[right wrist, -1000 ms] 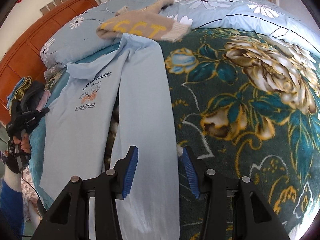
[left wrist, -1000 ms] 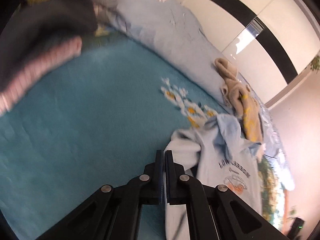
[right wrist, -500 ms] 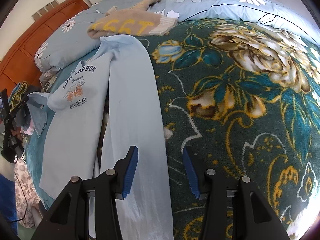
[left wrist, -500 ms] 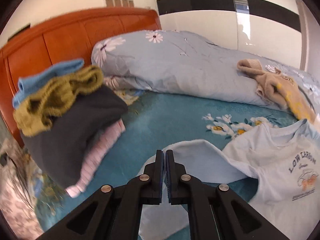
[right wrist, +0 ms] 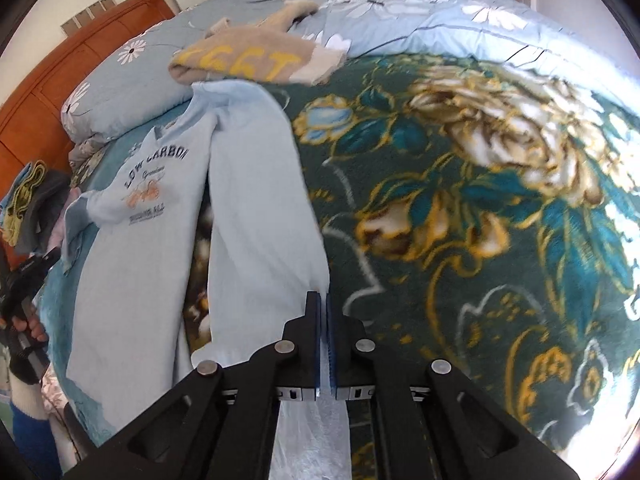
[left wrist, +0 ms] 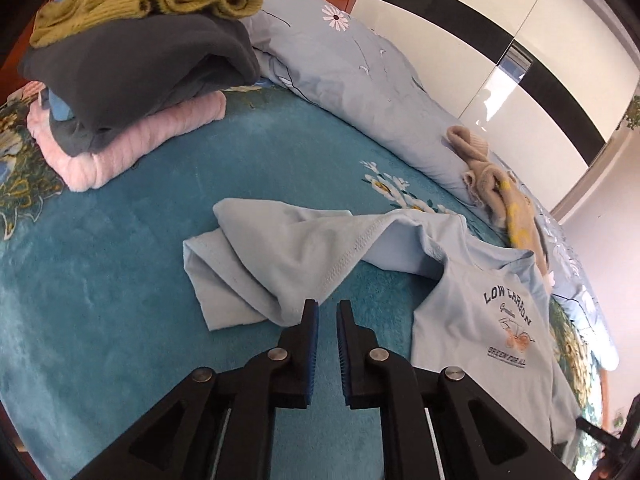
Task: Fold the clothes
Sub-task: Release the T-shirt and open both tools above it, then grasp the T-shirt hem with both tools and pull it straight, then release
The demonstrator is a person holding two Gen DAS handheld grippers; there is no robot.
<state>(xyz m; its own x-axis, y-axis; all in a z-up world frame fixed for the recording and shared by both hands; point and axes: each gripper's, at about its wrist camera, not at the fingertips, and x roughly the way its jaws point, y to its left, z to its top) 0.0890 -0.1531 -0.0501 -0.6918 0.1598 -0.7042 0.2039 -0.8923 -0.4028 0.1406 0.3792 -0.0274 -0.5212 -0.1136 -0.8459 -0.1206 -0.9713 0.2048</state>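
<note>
A light blue T-shirt printed "LOW CARBON" lies on the bed. Its right side is folded over the middle. Its sleeve lies crumpled on the teal blanket just beyond my left gripper. That gripper's jaws are opening, with a narrow gap and nothing between them. My right gripper is shut on the shirt's folded edge near the hem, and fabric runs under its fingers. In the right wrist view the left gripper shows at the far left in a person's hand.
A stack of folded clothes, green, dark grey and pink, sits at the head of the bed by the wooden headboard. A beige sweater lies on the light blue duvet. Floral blanket covers the right half.
The left gripper has let go of the sleeve, which now lies on the blanket, and its jaws have parted slightly. The right jaws have closed on the shirt's folded edge.
</note>
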